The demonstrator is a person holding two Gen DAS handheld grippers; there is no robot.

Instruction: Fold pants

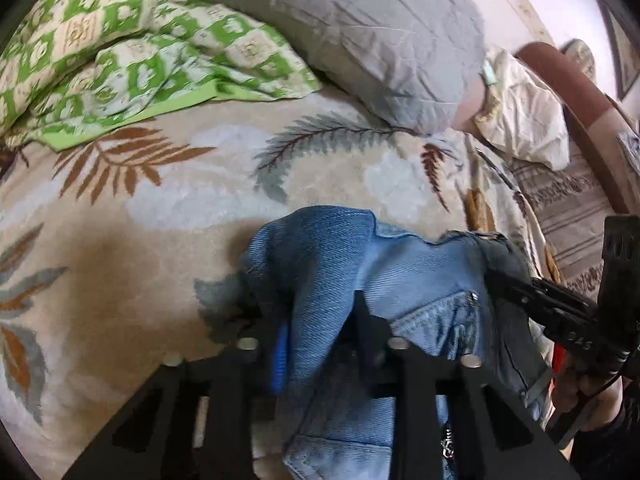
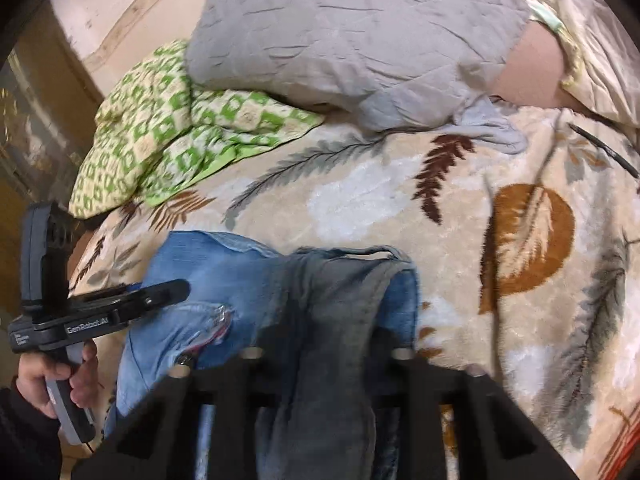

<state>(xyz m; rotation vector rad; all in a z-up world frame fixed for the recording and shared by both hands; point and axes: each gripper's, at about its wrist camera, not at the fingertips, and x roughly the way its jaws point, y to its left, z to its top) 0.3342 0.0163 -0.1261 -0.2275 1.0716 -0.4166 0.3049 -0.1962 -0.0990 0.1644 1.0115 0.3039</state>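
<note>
The blue denim pants (image 1: 404,280) hang bunched between both grippers above the bed, waistband and a back pocket showing. My left gripper (image 1: 316,320) is shut on a fold of the denim at its left side. My right gripper (image 2: 324,344) is shut on the darker denim fold (image 2: 332,304) at the right side. In the left wrist view the right gripper (image 1: 520,284) enters from the right, clamped on the pants' edge. In the right wrist view the left gripper (image 2: 176,288) reaches in from the left, its hand (image 2: 52,380) on the handle.
A cream blanket with leaf print (image 1: 160,208) covers the bed. A green patterned quilt (image 1: 120,52) lies at the back left, a grey pillow (image 1: 360,32) behind the pants, a cream pillow (image 1: 524,112) and a brown headboard (image 1: 568,80) at the right.
</note>
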